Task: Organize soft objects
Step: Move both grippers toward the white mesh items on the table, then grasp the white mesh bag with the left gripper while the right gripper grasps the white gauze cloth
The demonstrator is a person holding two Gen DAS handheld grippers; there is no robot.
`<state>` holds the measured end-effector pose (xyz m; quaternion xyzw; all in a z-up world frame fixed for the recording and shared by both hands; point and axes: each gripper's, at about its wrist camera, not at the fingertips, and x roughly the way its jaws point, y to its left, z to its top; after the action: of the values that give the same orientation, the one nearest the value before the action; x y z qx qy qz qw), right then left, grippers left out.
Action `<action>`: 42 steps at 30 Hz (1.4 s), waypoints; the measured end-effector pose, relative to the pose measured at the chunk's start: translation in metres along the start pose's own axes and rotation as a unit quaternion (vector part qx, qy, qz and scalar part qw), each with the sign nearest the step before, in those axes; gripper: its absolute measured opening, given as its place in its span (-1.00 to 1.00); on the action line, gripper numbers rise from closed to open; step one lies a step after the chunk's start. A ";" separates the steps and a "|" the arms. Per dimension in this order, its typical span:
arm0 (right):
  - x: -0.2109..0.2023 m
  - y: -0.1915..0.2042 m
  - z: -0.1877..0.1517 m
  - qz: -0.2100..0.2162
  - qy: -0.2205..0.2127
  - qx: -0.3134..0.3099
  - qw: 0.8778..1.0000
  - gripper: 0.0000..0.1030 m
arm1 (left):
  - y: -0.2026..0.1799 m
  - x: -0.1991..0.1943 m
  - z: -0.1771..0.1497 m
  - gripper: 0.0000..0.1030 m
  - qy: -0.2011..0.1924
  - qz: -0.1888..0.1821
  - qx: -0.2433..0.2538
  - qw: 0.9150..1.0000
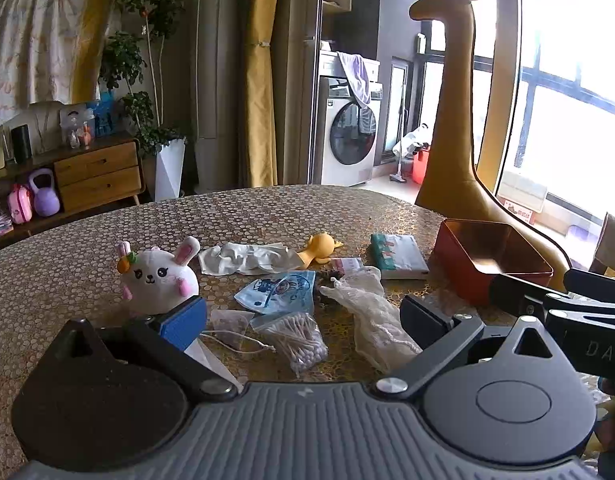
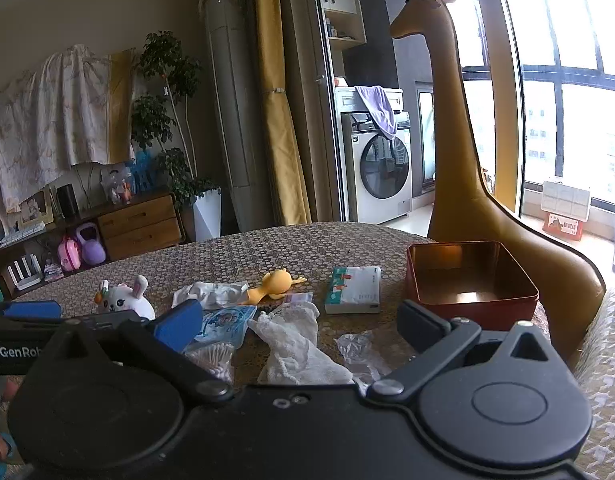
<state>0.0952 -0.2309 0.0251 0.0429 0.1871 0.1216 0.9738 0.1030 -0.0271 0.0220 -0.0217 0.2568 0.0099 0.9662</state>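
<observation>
in the left wrist view, the left gripper hangs over the near edge of the round table with a gold mosaic top, its blue-padded and black fingers spread wide with nothing between them. ahead of it lies an unsorted scatter: a white plush bunny with pink ears just beyond the blue pad, a crumpled white rubber glove, a yellow squishy duck toy, a blue printed mask packet, a clear bag of cotton swabs, a white lace glove and a soft pack of tissues. the open red metal tin sits to the right, and what shows of its inside is bare. the right gripper reaches in from the right edge near the tin. in the right wrist view, the right gripper is likewise splayed and empty, aimed over the lace glove and a piece of clear crumpled plastic. the bunny, rubber glove, duck, mask packet, swabs and tissue pack all rest on the table, apart from the tin, whose floor is clearly empty here. judging from this, sorting has hardly begun: nothing is in the tin, and every soft item is left to move.
</observation>
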 end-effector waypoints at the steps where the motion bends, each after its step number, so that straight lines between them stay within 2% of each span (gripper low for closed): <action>1: 0.001 0.001 0.000 0.000 0.001 0.000 1.000 1.00 | 0.001 0.000 0.000 1.00 0.000 0.000 0.000 1.000; 19: 0.012 0.008 -0.003 0.011 0.006 -0.013 1.000 0.96 | 0.010 0.011 -0.003 1.00 -0.001 0.005 0.006 1.000; 28: 0.030 0.009 -0.008 0.025 0.032 -0.016 0.999 0.92 | 0.023 0.025 -0.004 1.00 0.006 0.017 0.006 1.000; 36: 0.059 0.006 -0.013 0.019 0.063 -0.030 0.997 0.87 | 0.051 0.053 -0.005 1.00 0.037 0.018 0.000 0.999; 42: 0.090 0.000 -0.024 0.023 0.103 -0.051 0.993 0.86 | 0.078 0.082 -0.016 1.00 0.073 0.038 0.004 0.997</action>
<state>0.1674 -0.2076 -0.0286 -0.0150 0.2789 0.1566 0.9473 0.1640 0.0505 -0.0350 -0.0085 0.3272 0.0438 0.9439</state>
